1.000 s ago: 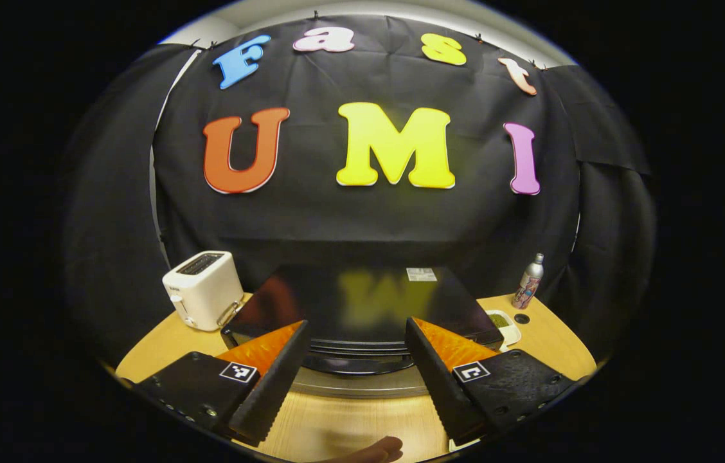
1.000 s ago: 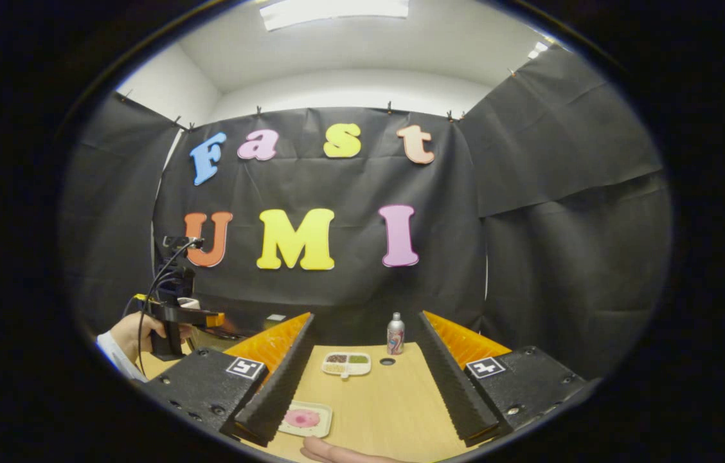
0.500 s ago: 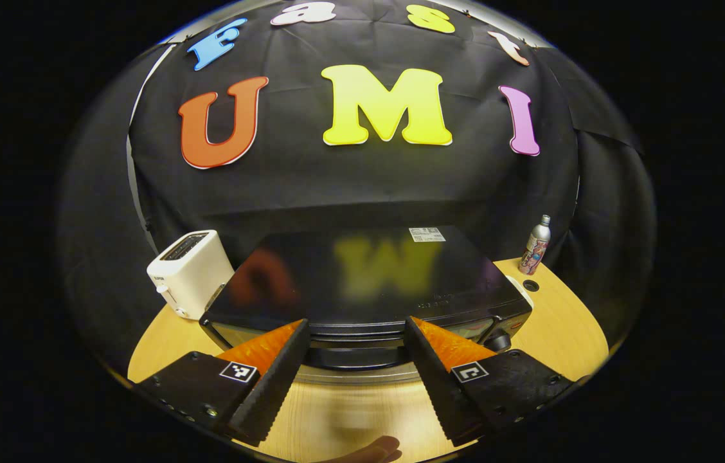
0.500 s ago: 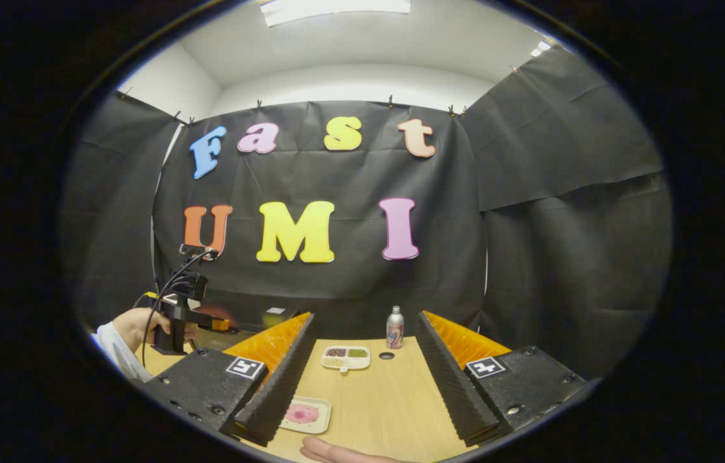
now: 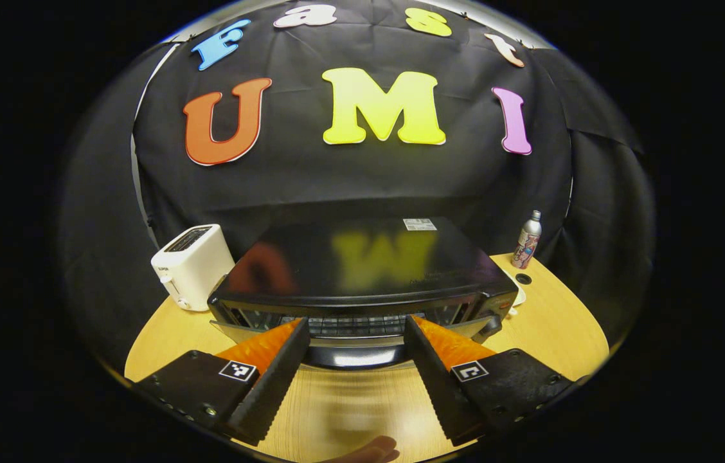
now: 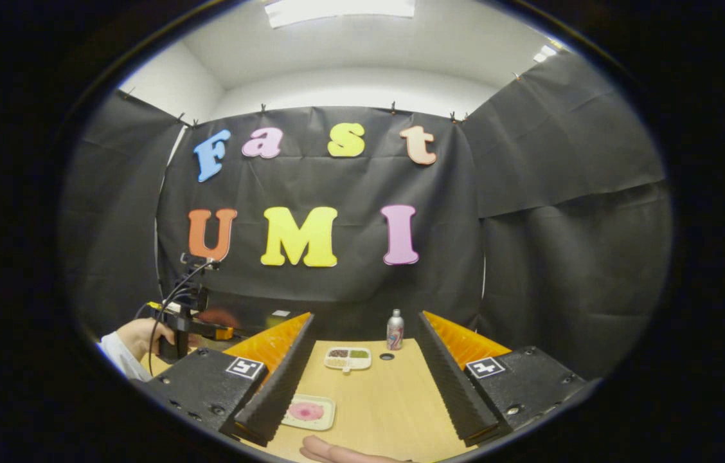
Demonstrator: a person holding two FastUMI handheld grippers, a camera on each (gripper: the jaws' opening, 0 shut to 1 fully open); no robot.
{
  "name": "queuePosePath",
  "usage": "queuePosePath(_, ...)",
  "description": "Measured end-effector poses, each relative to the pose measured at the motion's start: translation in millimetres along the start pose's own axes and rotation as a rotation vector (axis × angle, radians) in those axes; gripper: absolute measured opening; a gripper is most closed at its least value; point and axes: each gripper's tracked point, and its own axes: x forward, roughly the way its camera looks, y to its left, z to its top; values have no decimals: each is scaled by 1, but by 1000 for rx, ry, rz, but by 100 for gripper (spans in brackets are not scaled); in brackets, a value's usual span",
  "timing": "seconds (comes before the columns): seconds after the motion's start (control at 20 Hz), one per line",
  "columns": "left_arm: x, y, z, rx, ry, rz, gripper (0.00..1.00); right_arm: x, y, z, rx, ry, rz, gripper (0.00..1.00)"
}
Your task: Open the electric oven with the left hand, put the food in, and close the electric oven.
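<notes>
Oven [image 5: 362,270] just ahead, handle between spread left gripper [image 5: 356,334] fingers

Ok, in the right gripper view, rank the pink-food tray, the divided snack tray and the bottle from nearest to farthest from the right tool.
1. Pink-food tray: by the right tool's left finger, low on the table.
2. Divided snack tray: farther back, slightly left of centre.
3. Bottle: farthest, at the table's back edge by the wall.

Electric oven [image 5: 362,260] top is glossy black, mirror-like. Tabletop [image 5: 549,325] is smooth light wood grain; toaster [image 5: 192,265] is smooth white plastic. Bottle [image 5: 528,240] looks metal with a printed wrap.
</notes>
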Motion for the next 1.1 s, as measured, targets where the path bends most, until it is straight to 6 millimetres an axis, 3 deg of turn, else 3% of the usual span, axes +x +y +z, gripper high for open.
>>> queuePosePath(0.65,-42,-5,-63,2,-33,-6,94,-36,27,0,14,20,13,96)
queuePosePath(1.1,-54,-7,-104,-2,-55,-3,94,-39,35,-4,8,26,13,96)
